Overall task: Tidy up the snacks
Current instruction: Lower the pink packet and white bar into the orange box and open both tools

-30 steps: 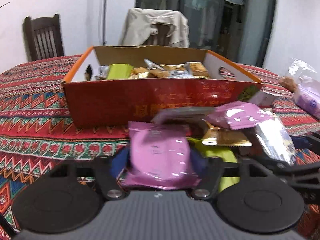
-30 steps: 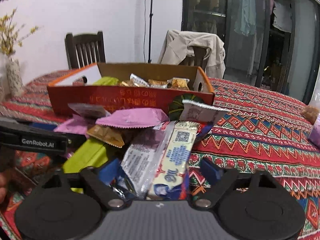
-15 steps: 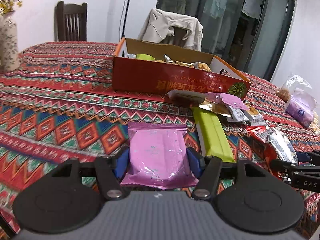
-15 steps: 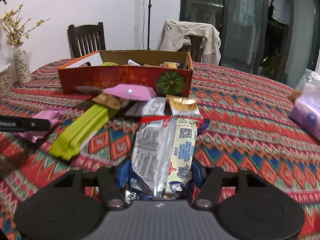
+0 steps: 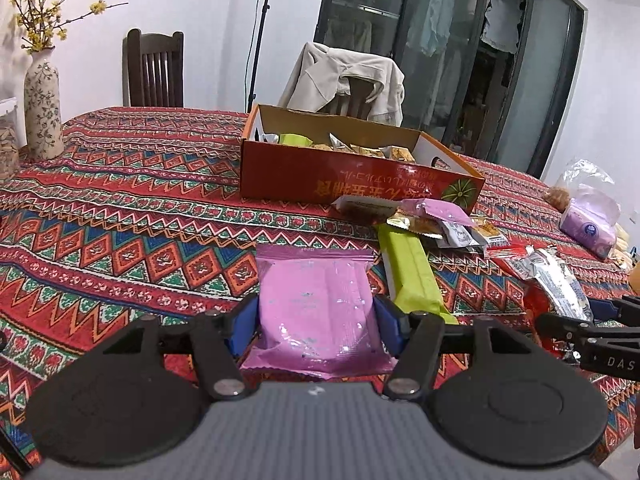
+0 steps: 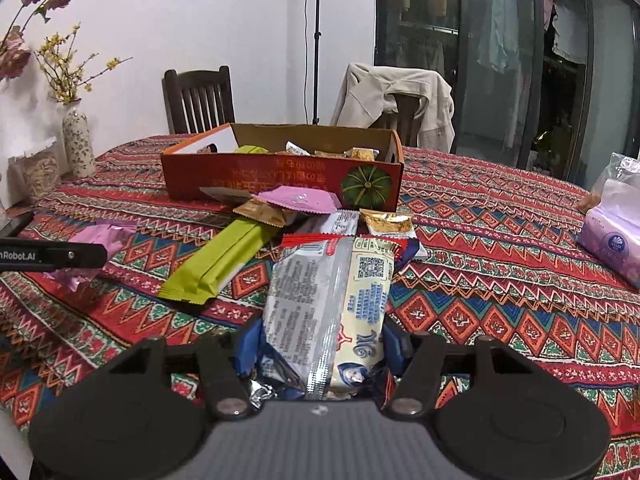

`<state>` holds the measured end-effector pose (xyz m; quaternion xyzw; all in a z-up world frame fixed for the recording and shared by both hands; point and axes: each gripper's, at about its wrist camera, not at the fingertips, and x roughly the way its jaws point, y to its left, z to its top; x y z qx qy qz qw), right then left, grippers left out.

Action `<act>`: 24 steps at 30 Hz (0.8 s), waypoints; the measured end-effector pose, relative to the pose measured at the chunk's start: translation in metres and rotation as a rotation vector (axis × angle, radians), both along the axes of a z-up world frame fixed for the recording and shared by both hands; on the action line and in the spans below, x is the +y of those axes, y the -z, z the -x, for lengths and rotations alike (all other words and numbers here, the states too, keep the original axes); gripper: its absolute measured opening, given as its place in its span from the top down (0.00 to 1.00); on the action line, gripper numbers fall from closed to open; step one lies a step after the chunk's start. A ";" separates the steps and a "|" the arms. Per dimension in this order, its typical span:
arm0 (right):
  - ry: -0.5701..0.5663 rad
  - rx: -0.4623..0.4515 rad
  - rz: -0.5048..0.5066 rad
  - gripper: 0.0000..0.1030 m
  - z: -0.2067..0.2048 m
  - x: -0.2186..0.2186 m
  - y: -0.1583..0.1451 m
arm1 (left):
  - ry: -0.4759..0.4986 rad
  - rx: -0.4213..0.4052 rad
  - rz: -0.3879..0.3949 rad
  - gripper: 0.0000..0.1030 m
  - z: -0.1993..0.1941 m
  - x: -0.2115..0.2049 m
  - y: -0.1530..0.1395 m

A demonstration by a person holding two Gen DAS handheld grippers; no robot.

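Note:
My left gripper (image 5: 316, 320) is shut on a pink snack packet (image 5: 316, 304), held above the patterned tablecloth. My right gripper (image 6: 320, 344) is shut on a silver and cream snack packet (image 6: 328, 304) with a QR code. An open orange cardboard box (image 5: 352, 176) with several snacks inside stands farther back; it also shows in the right wrist view (image 6: 280, 176). In front of it lies a pile of loose snacks: a long green bar (image 6: 220, 260), a pink packet (image 6: 298, 200) and a gold packet (image 6: 386, 222).
A flowered vase (image 5: 42, 108) and a jar stand at the table's left. A purple tissue pack (image 6: 612, 236) and a clear bag lie at the right. Two chairs, one with a beige jacket (image 5: 344, 76), stand behind the table.
Both grippers have pulled back from the box and snack pile, each carrying its packet. The box now looks smaller and farther away.

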<state>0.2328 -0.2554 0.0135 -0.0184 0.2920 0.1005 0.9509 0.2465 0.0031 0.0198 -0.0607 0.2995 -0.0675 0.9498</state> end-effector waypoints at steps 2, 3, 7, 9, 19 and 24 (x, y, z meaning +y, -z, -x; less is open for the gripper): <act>0.000 -0.008 -0.005 0.43 0.002 -0.001 -0.002 | -0.001 -0.004 0.005 0.40 0.000 0.001 -0.002; -0.002 -0.009 -0.009 0.43 0.001 -0.001 -0.003 | -0.001 -0.005 0.006 0.40 0.000 0.002 -0.003; -0.025 -0.025 -0.074 0.43 -0.006 -0.009 -0.014 | 0.013 -0.036 0.009 0.39 -0.015 0.004 -0.016; -0.040 -0.044 -0.106 0.43 -0.016 -0.014 -0.023 | 0.028 -0.064 0.023 0.39 -0.027 0.008 -0.026; -0.098 -0.092 -0.203 0.43 -0.149 -0.028 -0.080 | 0.091 -0.112 0.038 0.39 -0.155 0.003 -0.067; -0.074 0.021 -0.165 0.43 -0.238 -0.022 -0.080 | 0.022 -0.006 -0.009 0.40 -0.231 -0.009 -0.050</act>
